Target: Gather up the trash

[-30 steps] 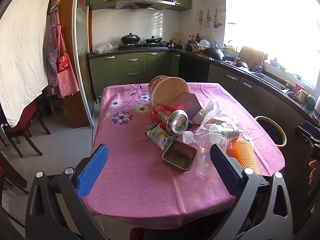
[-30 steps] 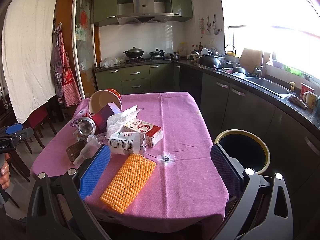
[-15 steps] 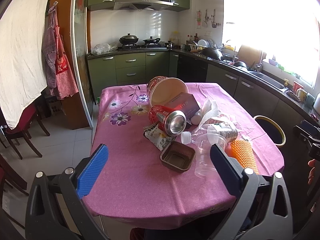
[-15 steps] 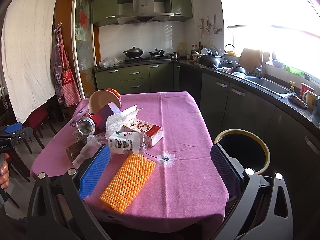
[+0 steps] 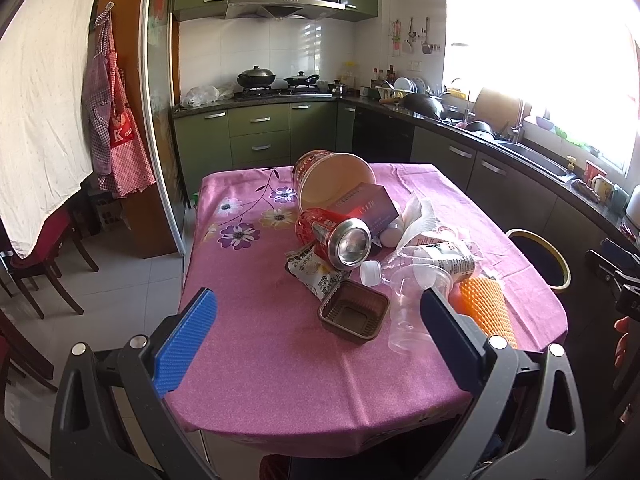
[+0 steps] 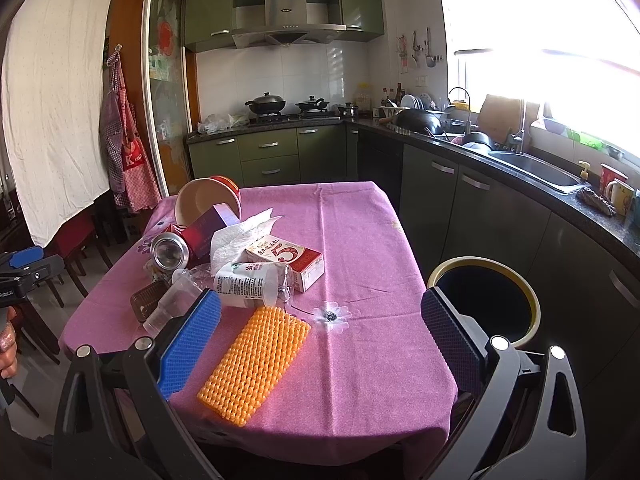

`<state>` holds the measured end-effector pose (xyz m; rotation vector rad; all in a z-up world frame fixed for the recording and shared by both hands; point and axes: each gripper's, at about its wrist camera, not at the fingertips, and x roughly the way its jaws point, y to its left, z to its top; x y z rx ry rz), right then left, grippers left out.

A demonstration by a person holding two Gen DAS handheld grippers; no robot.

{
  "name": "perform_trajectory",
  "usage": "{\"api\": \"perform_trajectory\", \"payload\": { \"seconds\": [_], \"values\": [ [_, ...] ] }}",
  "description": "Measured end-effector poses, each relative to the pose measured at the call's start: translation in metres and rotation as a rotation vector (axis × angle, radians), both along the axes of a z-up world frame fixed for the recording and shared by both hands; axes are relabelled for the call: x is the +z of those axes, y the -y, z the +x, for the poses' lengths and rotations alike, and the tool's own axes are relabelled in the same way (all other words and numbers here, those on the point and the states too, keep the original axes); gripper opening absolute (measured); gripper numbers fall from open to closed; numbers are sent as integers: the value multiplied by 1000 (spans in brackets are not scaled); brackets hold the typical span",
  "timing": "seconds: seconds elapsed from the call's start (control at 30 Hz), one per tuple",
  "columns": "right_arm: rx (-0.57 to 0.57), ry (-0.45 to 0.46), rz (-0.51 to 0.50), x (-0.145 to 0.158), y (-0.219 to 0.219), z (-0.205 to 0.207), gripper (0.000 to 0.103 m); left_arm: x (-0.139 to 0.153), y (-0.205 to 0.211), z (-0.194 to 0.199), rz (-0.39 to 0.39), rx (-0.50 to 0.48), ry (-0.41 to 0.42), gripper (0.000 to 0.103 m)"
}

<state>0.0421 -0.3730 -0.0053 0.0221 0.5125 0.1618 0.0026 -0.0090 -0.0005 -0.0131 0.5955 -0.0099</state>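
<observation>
Both tools held wide and empty over the littered worktop.

Ahead of the left tool lie a brown tray, a clear cup and a red can on the pink worktop. Between the right tool's fingers lies an orange mesh sleeve; the milk carton sits farther ahead, and the bin stands beside its right finger.

Tongs spread wide above brown tray.
</observation>
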Motion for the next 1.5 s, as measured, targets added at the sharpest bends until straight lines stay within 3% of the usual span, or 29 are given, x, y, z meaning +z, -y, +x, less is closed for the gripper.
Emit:
{"api": "perform_trajectory", "payload": {
  "seconds": [1.5],
  "values": [
    [3, -13, 0, -5, -1, 5, 99, -5, 1, 0, 0, -4, -5, 97]
  ]
}}
